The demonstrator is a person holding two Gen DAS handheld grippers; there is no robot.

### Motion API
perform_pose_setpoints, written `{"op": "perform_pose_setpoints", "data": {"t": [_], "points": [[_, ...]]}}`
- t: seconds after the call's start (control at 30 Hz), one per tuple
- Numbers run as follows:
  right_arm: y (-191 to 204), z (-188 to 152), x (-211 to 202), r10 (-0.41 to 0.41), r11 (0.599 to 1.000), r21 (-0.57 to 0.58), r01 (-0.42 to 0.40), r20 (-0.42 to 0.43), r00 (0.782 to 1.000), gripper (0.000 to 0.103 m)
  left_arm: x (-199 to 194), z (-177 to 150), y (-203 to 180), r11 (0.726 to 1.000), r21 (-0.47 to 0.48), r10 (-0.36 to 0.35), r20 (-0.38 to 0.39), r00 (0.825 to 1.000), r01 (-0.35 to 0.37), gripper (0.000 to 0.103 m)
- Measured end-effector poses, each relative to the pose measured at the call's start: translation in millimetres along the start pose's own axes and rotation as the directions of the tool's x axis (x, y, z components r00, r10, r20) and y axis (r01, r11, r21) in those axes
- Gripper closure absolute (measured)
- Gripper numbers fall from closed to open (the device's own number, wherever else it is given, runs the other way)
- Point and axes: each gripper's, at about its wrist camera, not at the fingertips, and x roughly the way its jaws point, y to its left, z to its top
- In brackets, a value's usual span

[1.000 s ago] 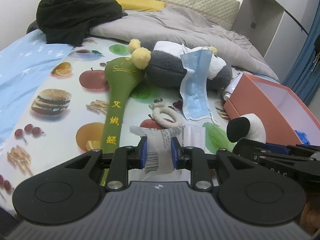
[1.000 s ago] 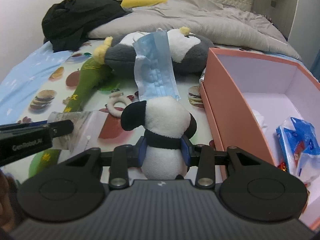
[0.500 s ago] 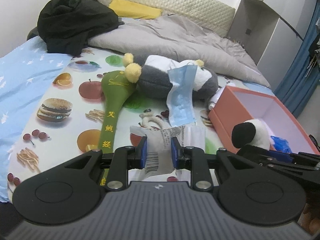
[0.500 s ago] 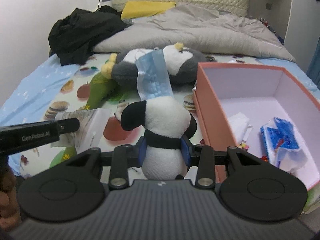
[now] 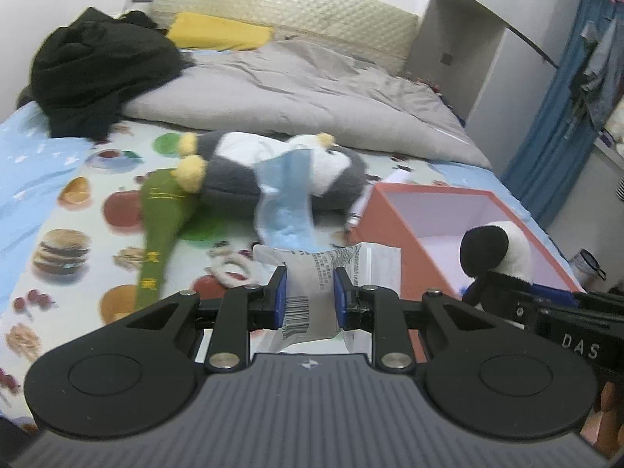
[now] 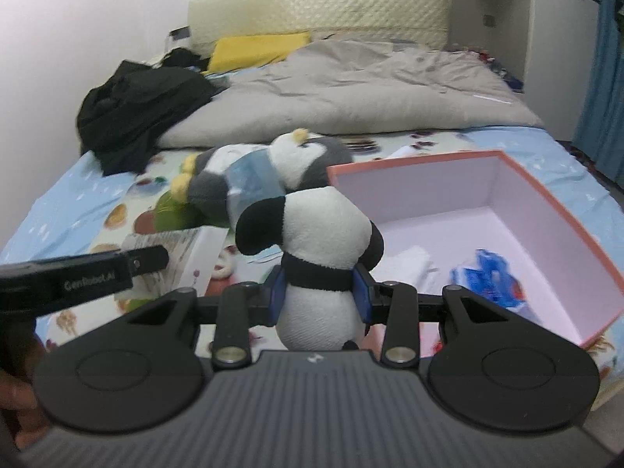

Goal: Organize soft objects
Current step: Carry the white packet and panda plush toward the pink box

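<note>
Now the left gripper [image 5: 310, 292] fingers pinch a crinkly white plastic packet [image 5: 312, 284] at the frame's middle. The right gripper [image 6: 319, 297] fingers squeeze a fuzzy round panda toy [image 6: 316, 249] beside the pink box [image 6: 553, 210], which holds a blue pack, maybe tissues. Behind lie a big soft penguin [image 5: 241, 171] and a face mask [image 5: 286, 202]. Both hands are higher than before, showing more bed [image 5: 46, 179].

Plush toys: two, one small panda [image 6: 319, 241] and one large penguin [image 5: 273, 179]. Face masks: one [image 5: 286, 202]. Plastic packets: one [image 5: 312, 280]. Green padded mallets: one [image 5: 163, 218]. Open boxes: one [image 6: 546, 202] (contents partly hidden). Grippers: two, left gripper [image 5: 310, 296] and right gripper [image 6: 319, 296].
</note>
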Motion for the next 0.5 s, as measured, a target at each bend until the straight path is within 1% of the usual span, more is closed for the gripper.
{"op": "perform_pose_setpoints", "data": {"t": [0.23, 0.5], "points": [[-41, 3, -15, -0.064, 0.995, 0.071, 0.064, 0.008, 0.998, 0.063, 13, 7, -48, 0.994, 0.062, -0.086, -0.024, 0.996, 0.087, 0.075], [-82, 3, -25, -0.144, 0.980, 0.138, 0.141, 0.011, 0.990, 0.063, 40, 16, -97, 0.976, 0.107, -0.180, -0.072, 0.981, 0.188, 0.075]]}}
